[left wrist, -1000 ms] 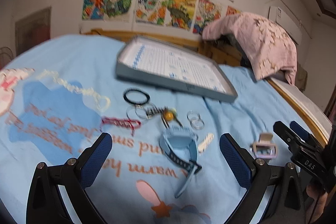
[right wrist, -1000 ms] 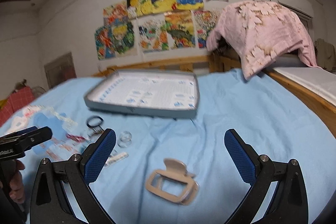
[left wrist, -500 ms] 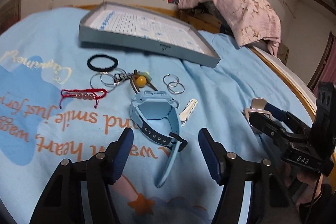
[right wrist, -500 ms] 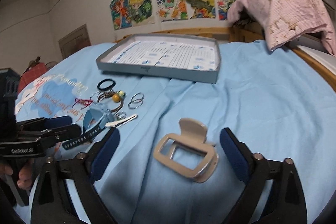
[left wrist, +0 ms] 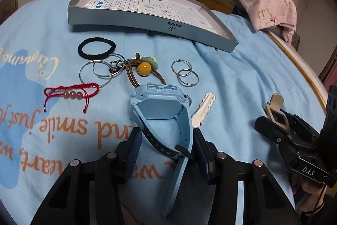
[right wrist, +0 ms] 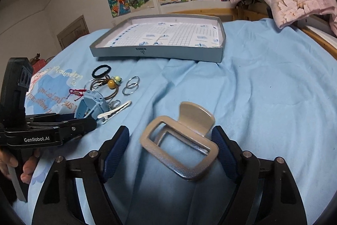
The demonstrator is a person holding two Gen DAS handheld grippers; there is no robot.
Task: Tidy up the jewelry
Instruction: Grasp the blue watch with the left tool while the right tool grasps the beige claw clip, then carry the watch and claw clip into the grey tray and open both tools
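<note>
The bed (left wrist: 242,69), under a blue sheet, carried everything. Both grippers pointed down at it, side by side.

Beyond both pairs of fingers sat the tray (right wrist: 160,52), nothing in it but a printed sheet.

The right gripper (right wrist: 170,144) had its fingers around the claw clip (right wrist: 179,140). They had just been closing: the right pad looked to touch the clip's edge, the left stood clear.

The left gripper (left wrist: 166,153) straddled the strap of the watch (left wrist: 160,104), its fingers half closed and just then closing, the pads apart from the strap. The watch case lay just ahead of the fingertips.

A white clip (left wrist: 202,111) lay beside the right fingertip. Farther ahead, between watch and tray, crowded a red bracelet (left wrist: 71,93), hair tie (left wrist: 96,49), bead cord (left wrist: 143,69) and rings (left wrist: 185,74).
</note>
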